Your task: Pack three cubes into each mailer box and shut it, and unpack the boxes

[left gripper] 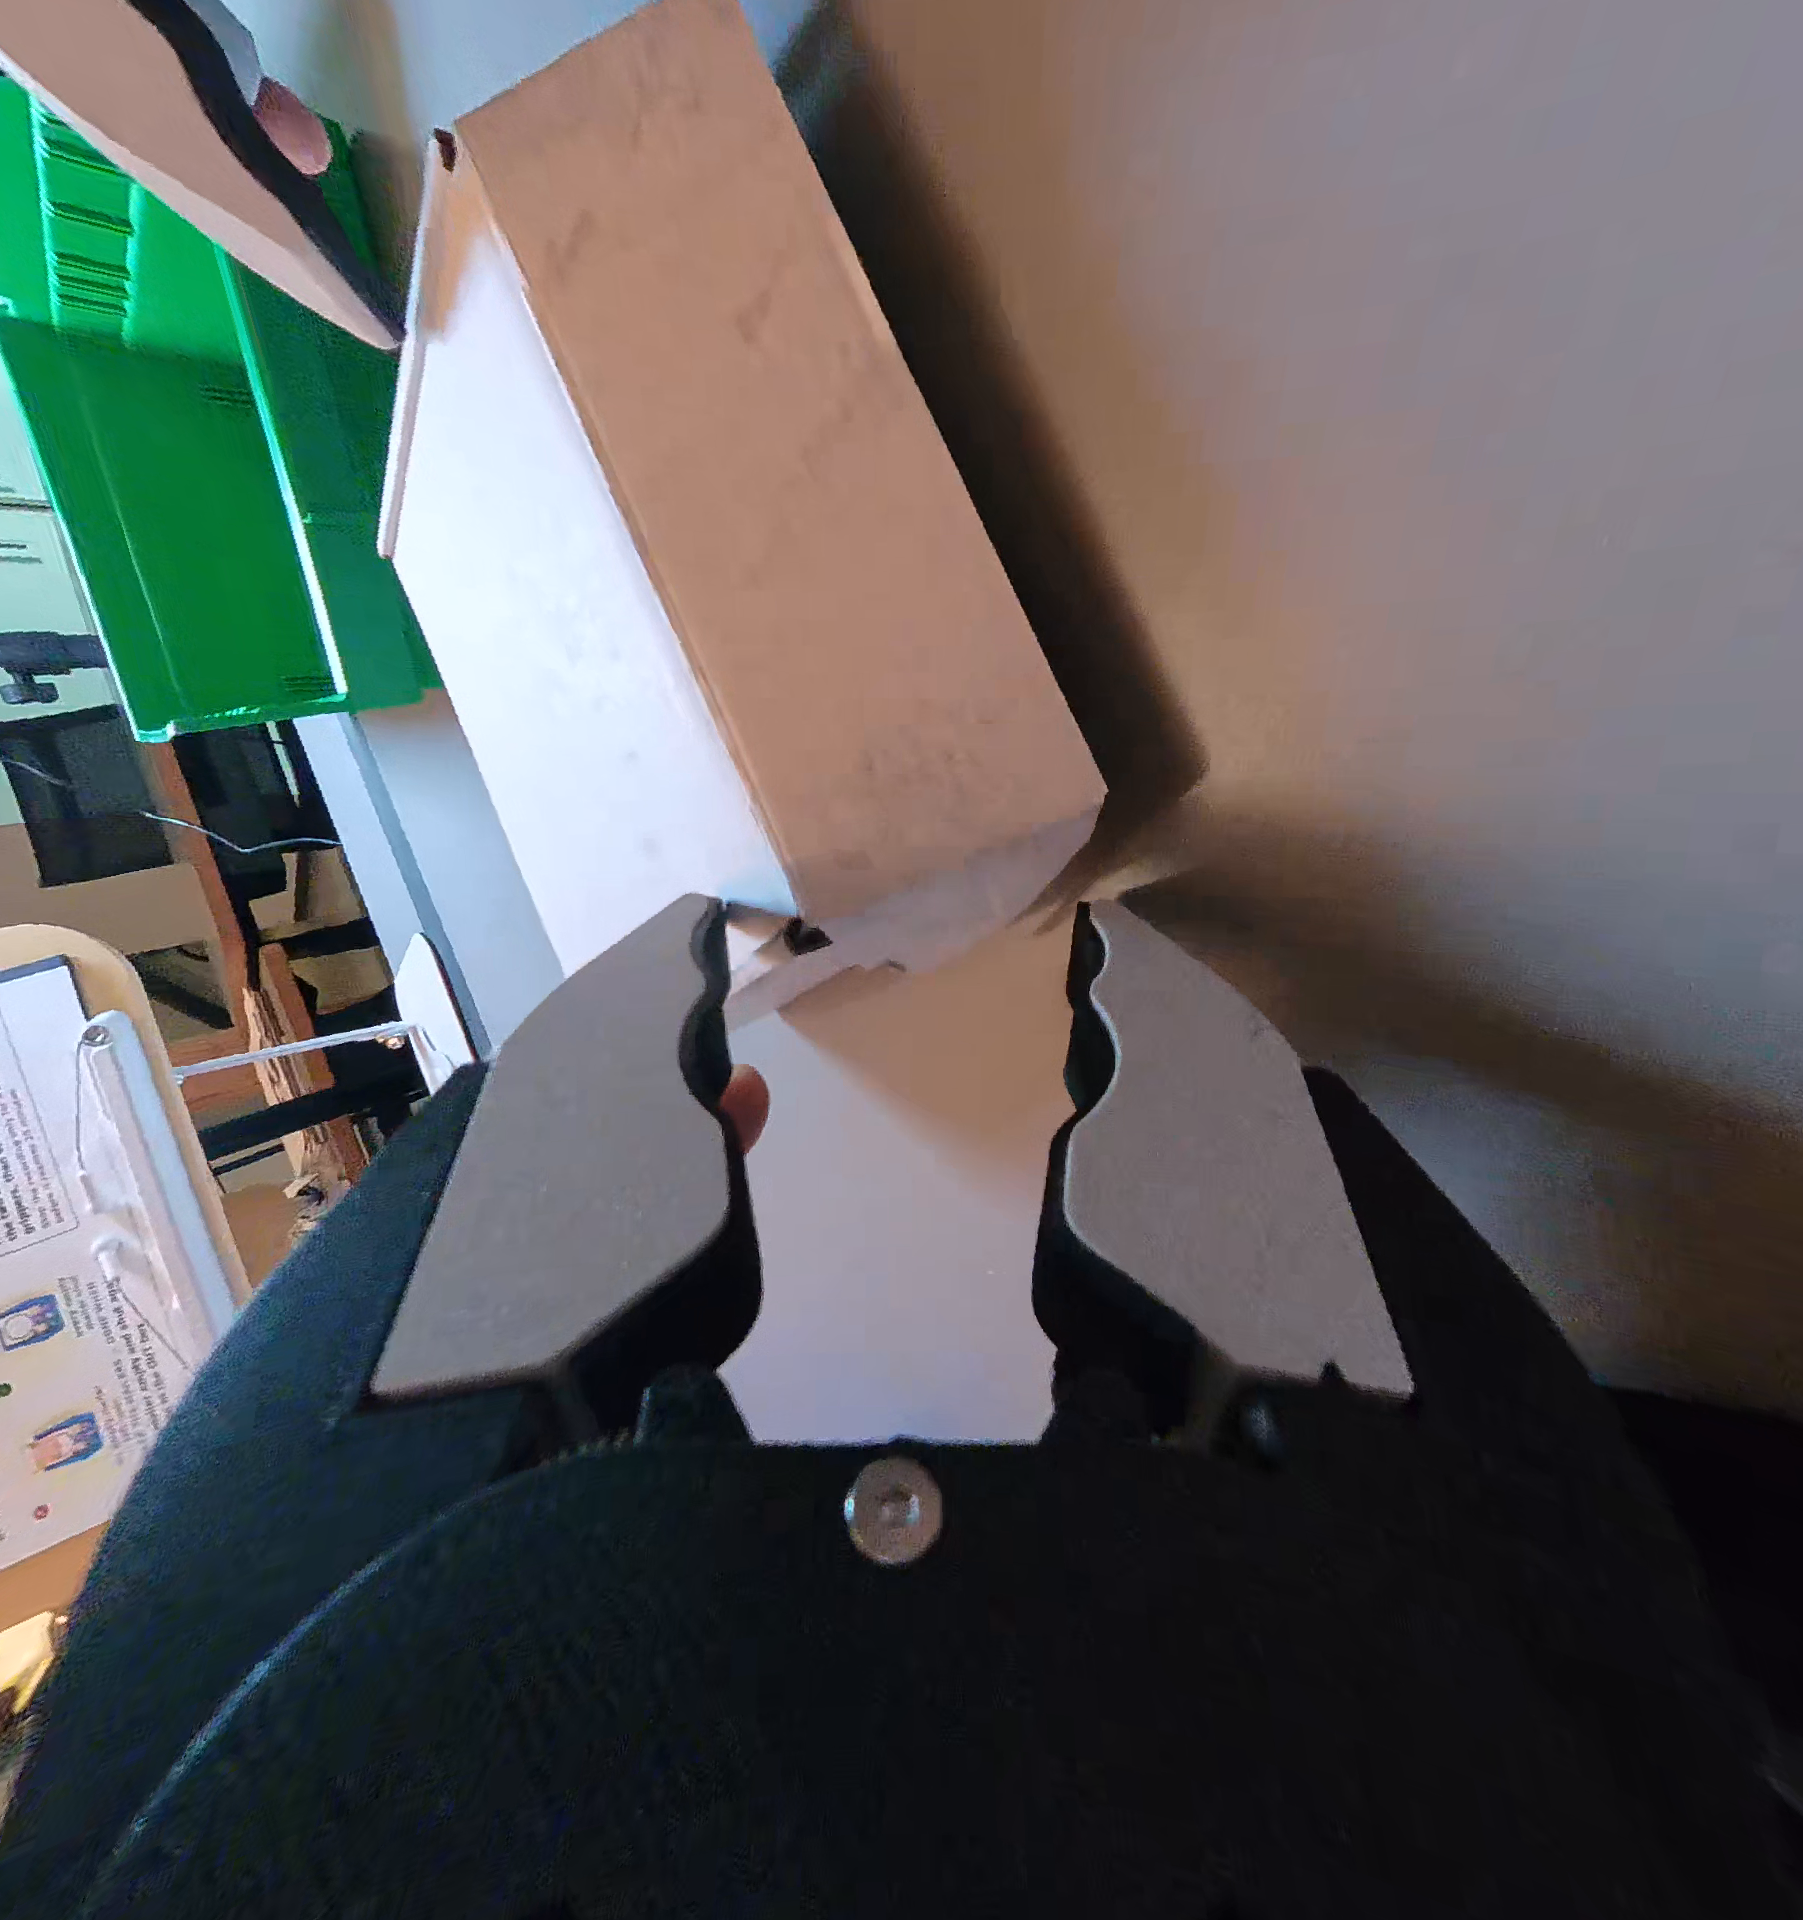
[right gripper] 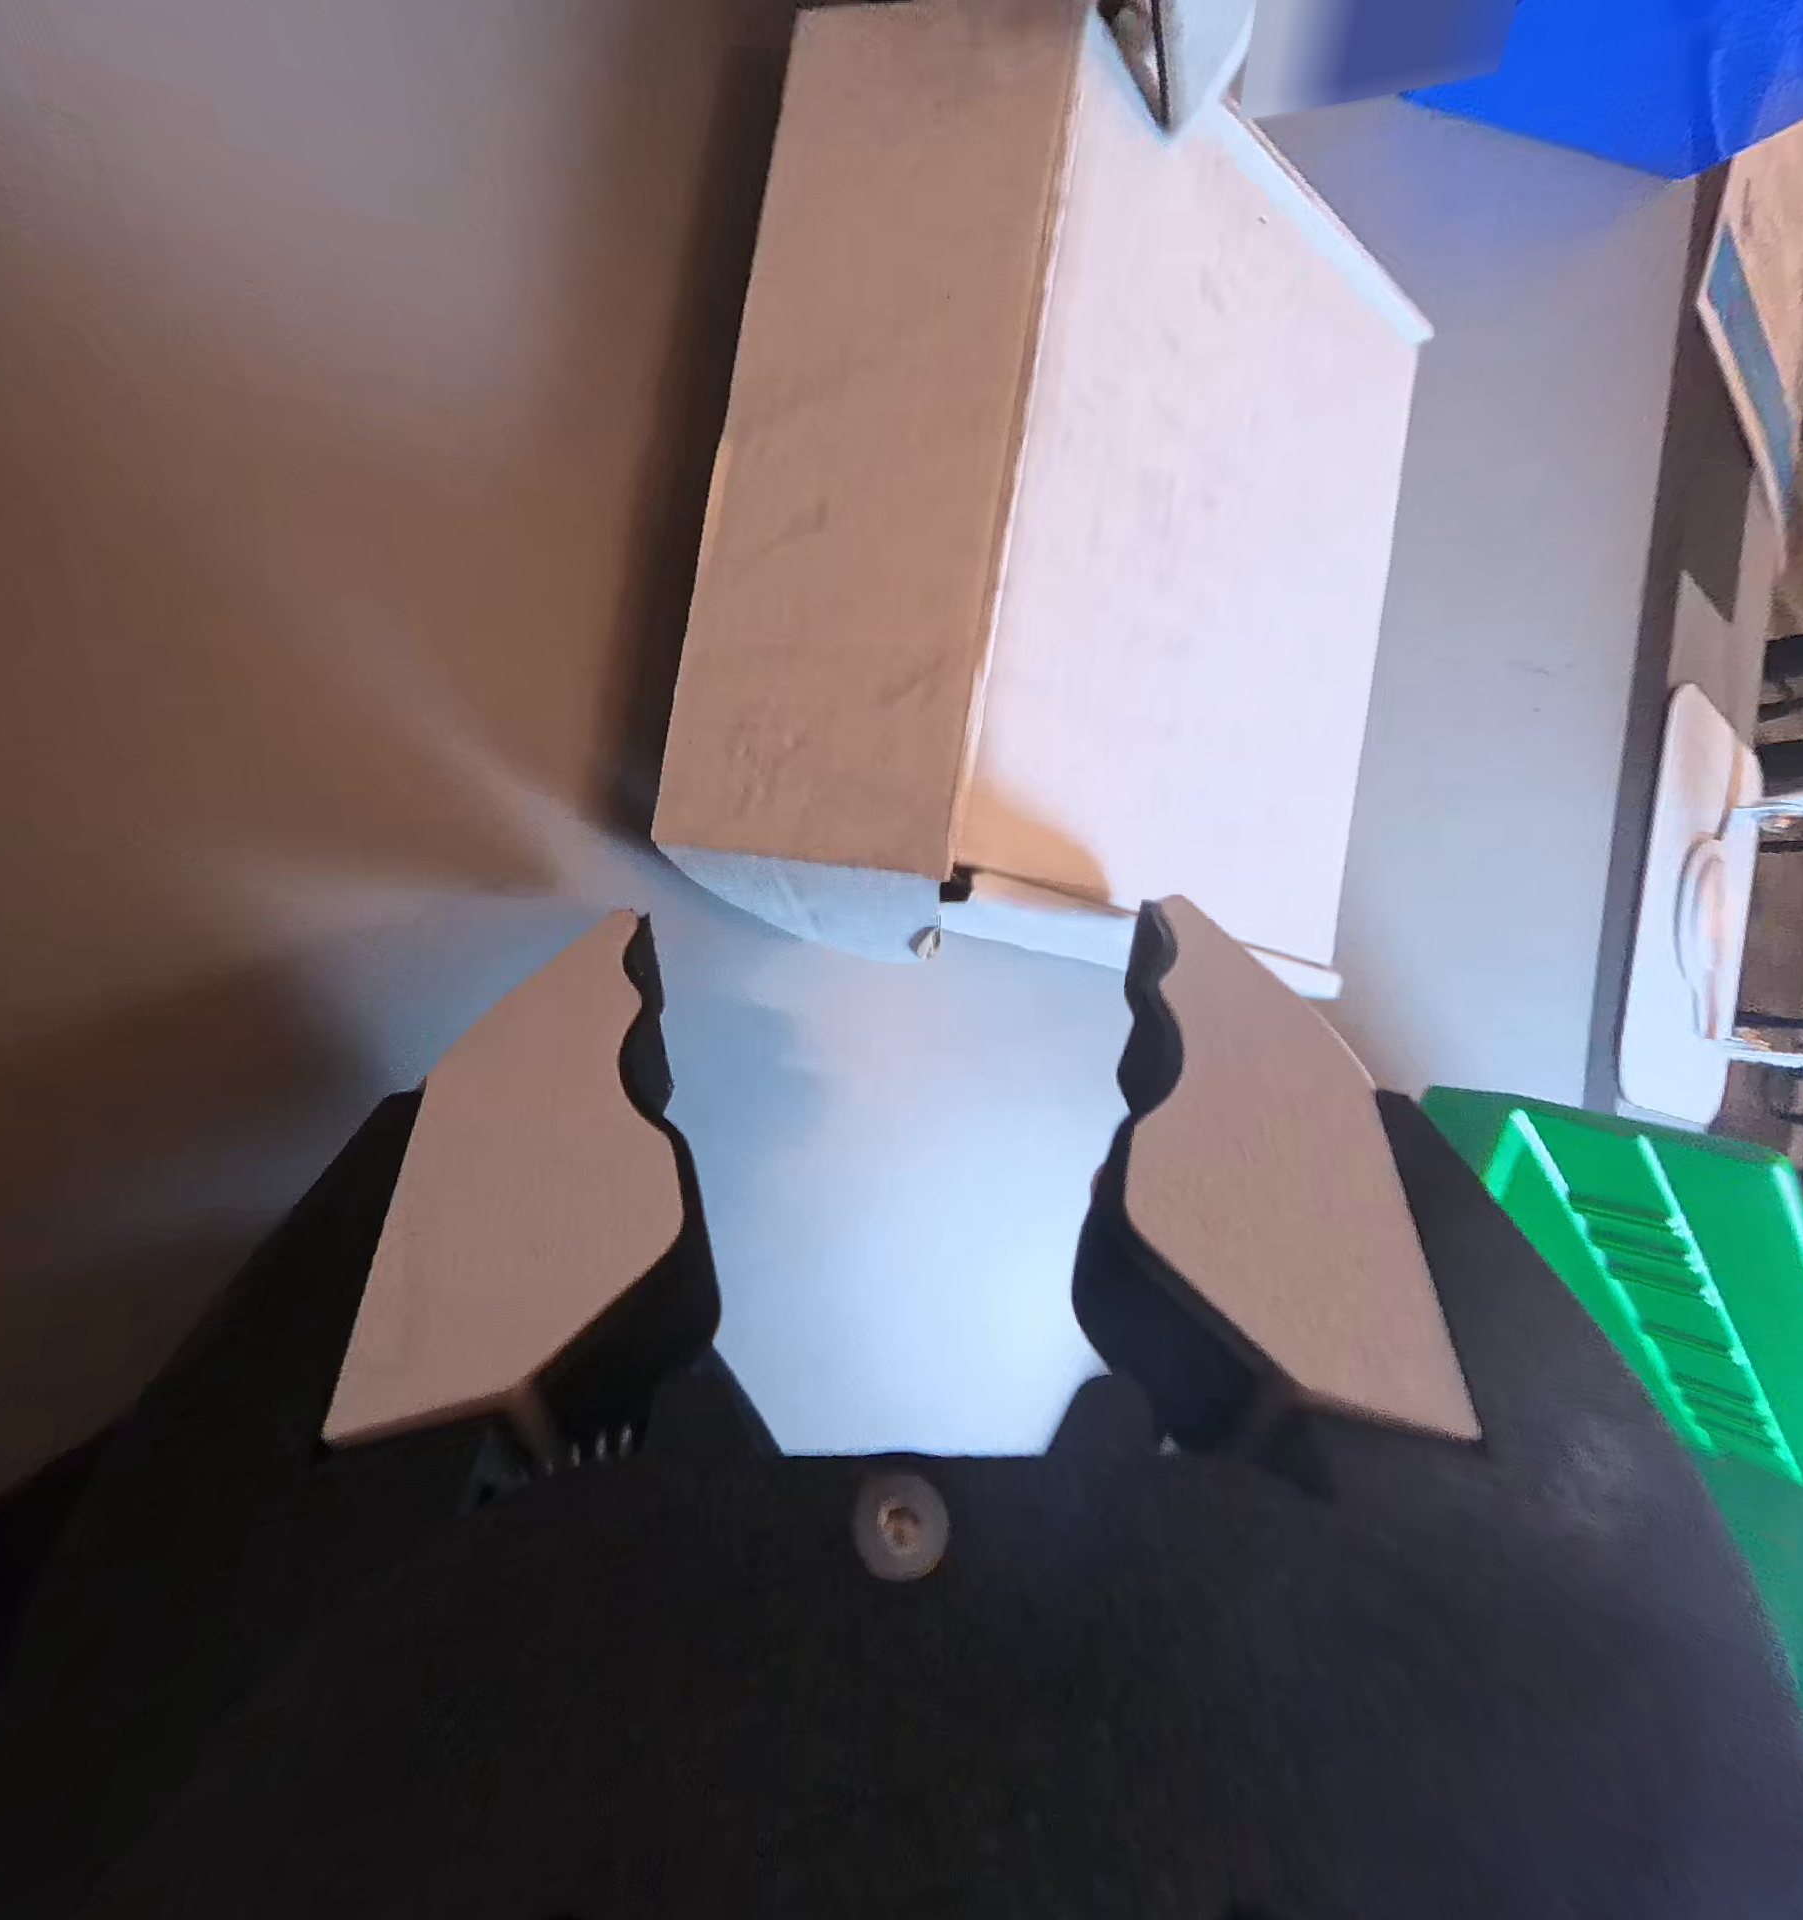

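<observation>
— Where's the box [left gripper: 731,499] now?

— On the white bench [left gripper: 1499,364], shut as far as I can tell, lying between the two tools. Each one faces a short end, so its long axis runs straight from one to the other.

— Are they gripping it?

— No. The left tool [left gripper: 897,914] has its jaws spread, tips right at the near end corner; it may be touching. The right tool [right gripper: 892,920] is spread too, just short of the opposite end. I'd guess both are equally near.

— And around them?

— A green crate [left gripper: 201,468] sits by the bench edge, a blue bin [right gripper: 1655,94] farther off, a printed sheet [left gripper: 35,1247] on a stand, and room clutter behind.
</observation>
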`<state>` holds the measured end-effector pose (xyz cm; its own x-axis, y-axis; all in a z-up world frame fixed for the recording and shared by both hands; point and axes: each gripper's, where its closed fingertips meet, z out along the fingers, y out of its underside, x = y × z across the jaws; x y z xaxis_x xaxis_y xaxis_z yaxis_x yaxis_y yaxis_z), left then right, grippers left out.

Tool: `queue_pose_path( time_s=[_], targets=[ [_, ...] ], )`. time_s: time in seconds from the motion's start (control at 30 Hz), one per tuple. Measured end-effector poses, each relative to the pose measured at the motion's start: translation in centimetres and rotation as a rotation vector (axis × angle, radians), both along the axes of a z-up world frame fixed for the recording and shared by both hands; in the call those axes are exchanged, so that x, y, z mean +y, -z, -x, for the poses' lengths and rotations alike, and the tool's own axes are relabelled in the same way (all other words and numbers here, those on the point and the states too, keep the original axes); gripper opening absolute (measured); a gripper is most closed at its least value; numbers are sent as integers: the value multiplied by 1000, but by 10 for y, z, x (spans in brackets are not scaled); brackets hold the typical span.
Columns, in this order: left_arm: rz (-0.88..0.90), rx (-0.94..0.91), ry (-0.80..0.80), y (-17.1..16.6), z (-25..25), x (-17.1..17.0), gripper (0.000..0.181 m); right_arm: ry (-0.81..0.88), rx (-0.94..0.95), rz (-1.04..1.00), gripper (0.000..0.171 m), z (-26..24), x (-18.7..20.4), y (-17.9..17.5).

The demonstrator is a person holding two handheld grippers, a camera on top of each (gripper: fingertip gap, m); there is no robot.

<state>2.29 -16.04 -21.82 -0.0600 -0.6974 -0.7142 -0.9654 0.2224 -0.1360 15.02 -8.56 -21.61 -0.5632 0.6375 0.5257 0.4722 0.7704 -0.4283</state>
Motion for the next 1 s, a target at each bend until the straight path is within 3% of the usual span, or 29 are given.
queue_pose_path(
  time_s=[0.1, 0.2, 0.3, 0.4, 0.5, 0.77, 0.87, 1.0],
  targets=[
    [-40, -44, -17, -7, 7, 3, 66, 2, 39, -40, 83, -1, 9, -4],
    [-146, 32, 5, -5, 19, 14, 70, -30, 73, -138, 81, 4, 18, -6],
    [-224, 45, 55, -2, 12, 24, 63, -83, 73, -191, 75, 15, 18, 0],
    [-182, 11, 55, 0, 4, 24, 59, -108, 56, -169, 70, 21, 14, 0],
    [-11, -178, -13, -14, 4, 18, 59, -83, 36, 47, 65, 21, 8, -18],
    [612, -905, -139, -57, 18, 15, 57, 4, 19, 803, 53, 37, 17, -78],
    [695, -1089, -153, -59, 24, 22, 58, 47, 40, 959, 51, 43, 29, -76],
    [690, -1205, -180, -61, 32, 32, 53, 100, 78, 1111, 46, 48, 39, -74]
  ],
)
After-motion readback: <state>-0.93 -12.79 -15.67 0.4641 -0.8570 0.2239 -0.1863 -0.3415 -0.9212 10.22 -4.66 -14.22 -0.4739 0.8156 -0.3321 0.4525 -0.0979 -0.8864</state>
